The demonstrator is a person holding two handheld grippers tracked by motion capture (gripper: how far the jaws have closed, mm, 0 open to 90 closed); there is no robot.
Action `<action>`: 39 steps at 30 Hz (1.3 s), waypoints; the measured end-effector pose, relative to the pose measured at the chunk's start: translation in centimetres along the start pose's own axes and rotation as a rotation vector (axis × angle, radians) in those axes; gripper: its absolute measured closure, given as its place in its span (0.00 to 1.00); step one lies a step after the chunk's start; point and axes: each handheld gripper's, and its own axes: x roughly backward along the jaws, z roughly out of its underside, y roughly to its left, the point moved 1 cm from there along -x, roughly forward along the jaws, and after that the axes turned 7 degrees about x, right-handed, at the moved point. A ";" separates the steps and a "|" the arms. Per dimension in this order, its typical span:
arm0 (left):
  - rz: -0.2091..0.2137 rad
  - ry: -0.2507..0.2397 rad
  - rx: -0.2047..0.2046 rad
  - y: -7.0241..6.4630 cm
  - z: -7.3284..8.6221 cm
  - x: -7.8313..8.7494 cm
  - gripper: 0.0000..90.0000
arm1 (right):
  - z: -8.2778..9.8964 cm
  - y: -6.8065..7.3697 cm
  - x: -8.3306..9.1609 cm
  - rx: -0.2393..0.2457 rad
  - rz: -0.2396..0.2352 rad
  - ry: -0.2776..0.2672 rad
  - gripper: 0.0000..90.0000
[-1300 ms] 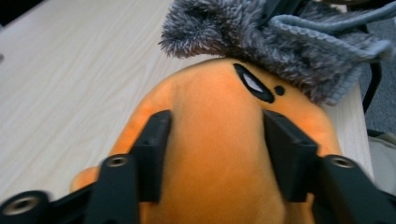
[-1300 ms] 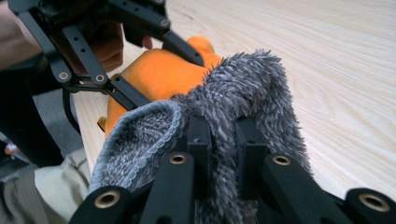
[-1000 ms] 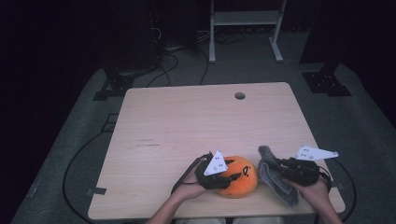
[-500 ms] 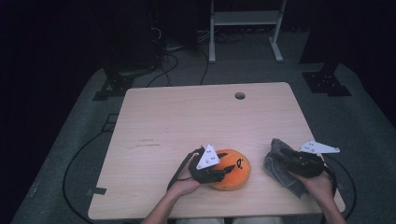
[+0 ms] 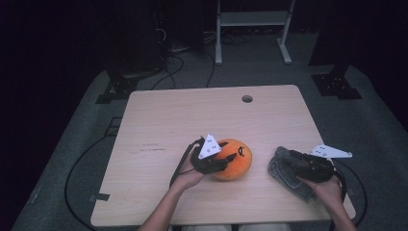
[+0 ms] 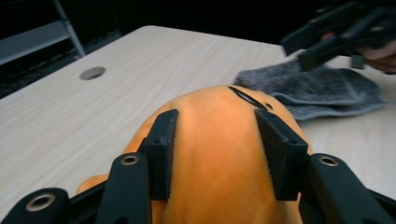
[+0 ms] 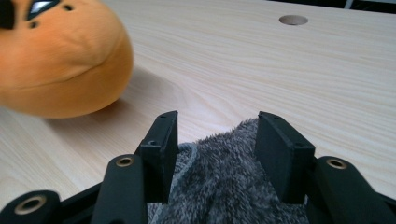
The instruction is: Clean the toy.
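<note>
Taking the round hole (image 5: 247, 98) near the far edge of the table (image 5: 163, 120) as your landmark: well toward you and to the left of it, your left hand (image 5: 185, 177) carries the left gripper (image 5: 230, 160), which is clamped on the orange plush toy (image 5: 238, 163); in the left gripper view the two black pads press into the plush on either side, with the toy's dark eye marking (image 6: 246, 98) beyond them. The toy sits on the table almost straight toward you from the hole, slightly left of it, in the near half of the table. Farther right, toward you and to the right of the hole, lies the grey fuzzy cloth (image 5: 285, 172), flat on the table near its right front corner and apart from the toy. Your right gripper (image 5: 288, 162) rests over that cloth with its jaws apart; they have just been opening, and in the right gripper view the cloth (image 7: 219, 186) lies between the pads, which do not squeeze it. Your right hand (image 5: 327, 190) holds that gripper at the table's near right edge.
</note>
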 end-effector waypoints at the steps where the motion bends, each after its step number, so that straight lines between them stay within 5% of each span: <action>1: -0.011 -0.008 0.012 0.3 -0.1 -0.2 0.58 | 0.0 0.0 0.0 0.000 -0.002 -0.002 0.52; 7: -0.031 0.001 0.048 1.5 -0.1 -1.6 0.56 | -0.2 -0.1 -0.3 -0.008 -0.017 -0.006 0.50; 12: -0.024 0.054 0.078 2.1 0.8 -2.8 0.50 | -0.1 0.0 -0.4 -0.005 -0.029 -0.005 0.48; 19: -0.027 0.048 0.087 2.0 0.1 -1.8 0.31 | 0.1 0.1 -0.5 -0.001 -0.038 -0.002 0.46; 23: -0.027 0.089 0.114 2.4 0.0 -1.3 0.24 | 0.0 0.4 -0.5 0.002 -0.044 -0.002 0.44; 39: -0.066 0.065 0.127 3.6 1.0 2.2 0.15 | -0.2 0.8 -0.8 0.002 -0.053 0.011 0.41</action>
